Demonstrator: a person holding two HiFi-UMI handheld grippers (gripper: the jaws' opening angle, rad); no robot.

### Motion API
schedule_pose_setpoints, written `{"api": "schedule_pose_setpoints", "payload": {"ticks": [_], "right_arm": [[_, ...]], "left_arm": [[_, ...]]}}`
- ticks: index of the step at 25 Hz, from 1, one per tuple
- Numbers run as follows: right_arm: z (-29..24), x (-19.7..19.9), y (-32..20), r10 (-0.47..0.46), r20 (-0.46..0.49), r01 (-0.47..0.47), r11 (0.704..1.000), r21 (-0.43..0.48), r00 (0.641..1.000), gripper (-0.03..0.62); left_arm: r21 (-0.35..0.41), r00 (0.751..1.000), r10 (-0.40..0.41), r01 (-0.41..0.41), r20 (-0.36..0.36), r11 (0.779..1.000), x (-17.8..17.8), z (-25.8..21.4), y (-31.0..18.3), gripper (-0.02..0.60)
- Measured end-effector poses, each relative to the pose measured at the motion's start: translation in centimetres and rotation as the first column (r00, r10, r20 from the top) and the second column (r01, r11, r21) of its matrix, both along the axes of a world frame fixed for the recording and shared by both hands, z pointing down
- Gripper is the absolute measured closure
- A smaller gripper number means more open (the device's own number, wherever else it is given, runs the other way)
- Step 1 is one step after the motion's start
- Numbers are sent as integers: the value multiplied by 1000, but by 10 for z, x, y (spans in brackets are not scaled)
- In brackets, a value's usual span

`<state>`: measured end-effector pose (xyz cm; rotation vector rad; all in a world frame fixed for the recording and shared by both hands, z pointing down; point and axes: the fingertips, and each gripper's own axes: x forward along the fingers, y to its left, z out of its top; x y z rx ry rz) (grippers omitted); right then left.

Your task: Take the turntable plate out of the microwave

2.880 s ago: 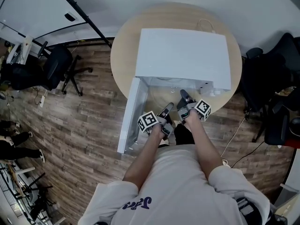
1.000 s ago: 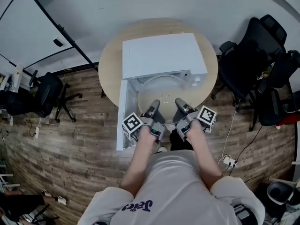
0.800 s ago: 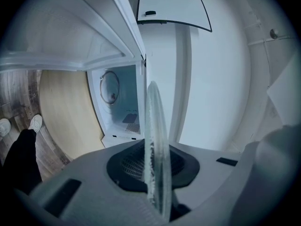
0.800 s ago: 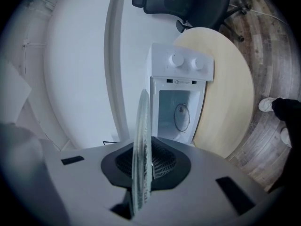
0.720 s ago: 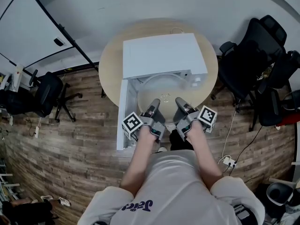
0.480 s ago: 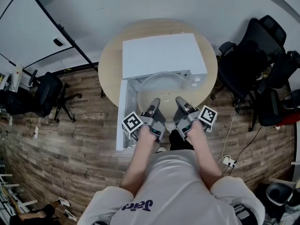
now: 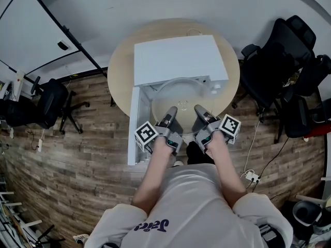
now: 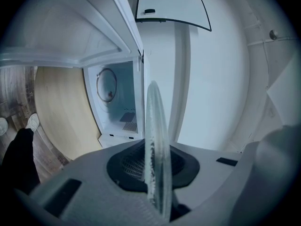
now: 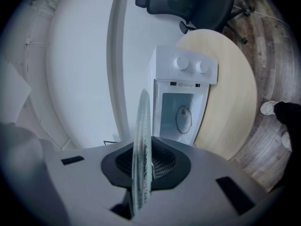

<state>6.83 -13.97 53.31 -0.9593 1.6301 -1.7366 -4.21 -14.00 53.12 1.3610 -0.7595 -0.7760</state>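
The clear glass turntable plate hangs level in front of the white microwave, its far rim still at the open front. My left gripper is shut on the plate's near left rim, and my right gripper is shut on the near right rim. In the left gripper view the plate's edge runs straight between the pads, with the empty microwave cavity behind. The right gripper view shows the same edge-on plate and the microwave with its two knobs.
The microwave stands on a round wooden table. Its door hangs open to the left, beside my left gripper. Black office chairs stand at the right and at the left. A power strip lies on the wood floor.
Since the earliest frame the plate has come out of the microwave's cavity toward me, held by both grippers. Over the last second nothing has visibly moved.
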Motion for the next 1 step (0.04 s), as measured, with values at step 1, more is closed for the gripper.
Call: {"api": "schedule_pose_setpoints", "payload": {"ticks": [1], "right_arm": [[1, 0, -1, 0, 0, 0, 1000, -2, 1000, 560]], "left_arm": [[-4, 1000, 1, -1, 0, 1000, 0, 0, -1, 523]]}}
